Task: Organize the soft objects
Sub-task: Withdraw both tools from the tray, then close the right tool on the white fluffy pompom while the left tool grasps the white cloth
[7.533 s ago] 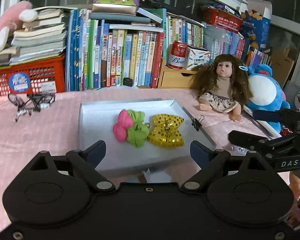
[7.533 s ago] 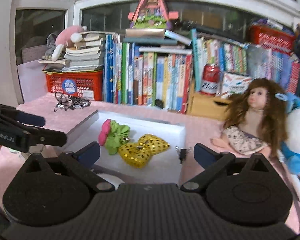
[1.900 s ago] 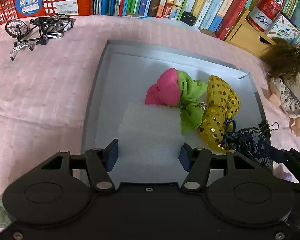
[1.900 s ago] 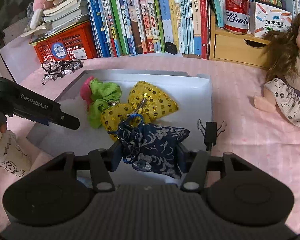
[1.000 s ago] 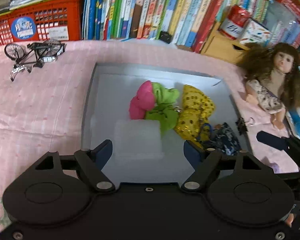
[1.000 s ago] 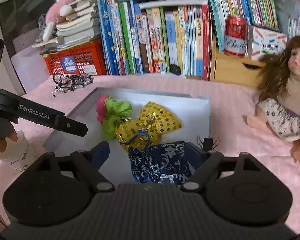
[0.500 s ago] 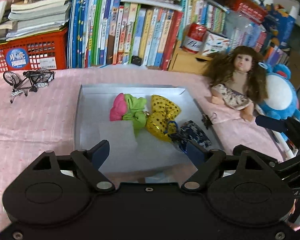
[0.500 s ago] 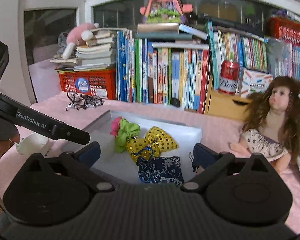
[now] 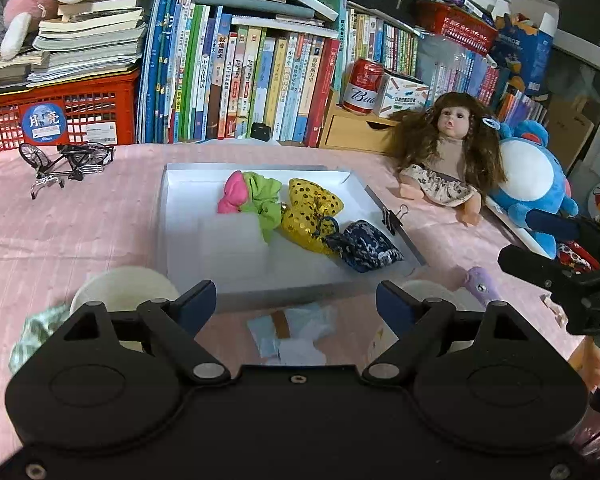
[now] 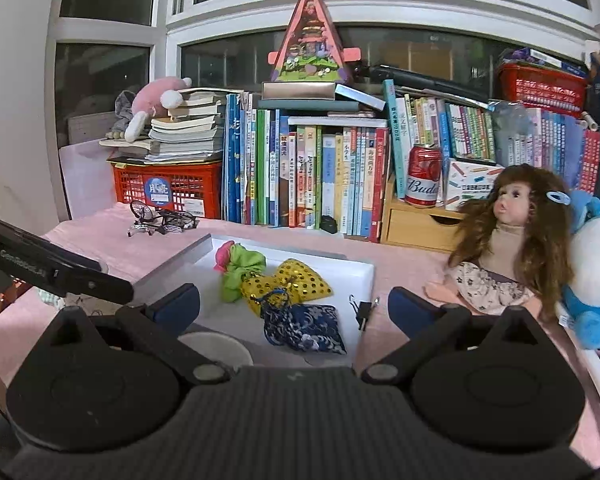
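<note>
On the pink-clothed surface [image 9: 80, 224] sits a shallow white tray [image 9: 162, 216], and all the soft stuff is piled in it: a pink-and-green scrunchie [image 9: 252, 200] at the back, a yellow sequin bow [image 9: 312, 208] touching it, and a navy floral pouch [image 9: 364, 246] right against the bow, nearest the tray's front right corner. A clear foam-looking block [image 9: 234, 238] lies just left of them. The left gripper [image 9: 296, 304] hangs in front of the tray, its jaws opening with nothing between them. The right gripper [image 10: 294, 304] has its jaws spread wide and empty too, with the pouch lying beyond them. A black binder clip [image 10: 362, 312] sits on the tray's right edge. Off to the right, a long-haired doll [image 10: 508, 248] leans beside a blue plush [image 9: 532, 184]; a little model bicycle [image 9: 66, 160] stands to the left.
</note>
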Demonstrator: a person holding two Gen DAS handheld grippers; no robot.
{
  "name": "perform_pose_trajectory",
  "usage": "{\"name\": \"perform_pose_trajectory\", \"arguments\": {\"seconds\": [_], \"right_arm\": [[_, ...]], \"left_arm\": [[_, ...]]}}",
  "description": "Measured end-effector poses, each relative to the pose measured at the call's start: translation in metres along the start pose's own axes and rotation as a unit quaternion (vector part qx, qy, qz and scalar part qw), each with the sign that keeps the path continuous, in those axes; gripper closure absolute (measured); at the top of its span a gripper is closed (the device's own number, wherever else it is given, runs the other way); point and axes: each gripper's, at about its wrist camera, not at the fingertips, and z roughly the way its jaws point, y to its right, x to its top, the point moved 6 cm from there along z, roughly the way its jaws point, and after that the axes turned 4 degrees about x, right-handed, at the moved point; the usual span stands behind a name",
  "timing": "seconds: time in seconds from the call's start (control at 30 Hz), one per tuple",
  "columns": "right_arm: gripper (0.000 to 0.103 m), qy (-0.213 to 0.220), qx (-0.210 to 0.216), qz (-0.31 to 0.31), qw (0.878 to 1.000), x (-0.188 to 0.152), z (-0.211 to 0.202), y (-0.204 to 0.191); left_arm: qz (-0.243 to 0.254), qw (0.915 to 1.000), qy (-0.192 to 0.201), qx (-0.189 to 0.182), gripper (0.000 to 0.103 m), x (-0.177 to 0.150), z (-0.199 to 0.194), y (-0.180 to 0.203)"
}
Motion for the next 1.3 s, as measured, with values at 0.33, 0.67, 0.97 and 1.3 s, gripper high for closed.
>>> {"name": "perform_pose_trajectory", "arguments": {"seconds": [0.33, 0.67, 0.97, 1.3], "right_arm": [[0.0, 0.029, -0.062, 0.02, 0.997, -0.034, -0.017, 0.011], [0.0, 0.034, -0.09, 0.047, 0.994, -0.065, -0.019, 0.018], [0.0, 0.017, -0.115, 0.042, 0.992, -0.09, -0.011, 0.016], [0.0, -0.011, -0.123, 0.04, 0.992, -0.113, 0.004, 0.01]], "left_arm": [[0.016, 0.9989, 0.04, 0.02, 0.013, -0.041, -0.022, -0.003], [0.032, 0.9971, 0.059, 0.035, 0.01, -0.073, -0.024, 0.0], [0.033, 0.9967, 0.06, 0.044, 0.007, -0.102, -0.024, -0.002], [0.038, 0.9965, 0.052, 0.052, 0.007, -0.127, -0.019, 0.0]]}}
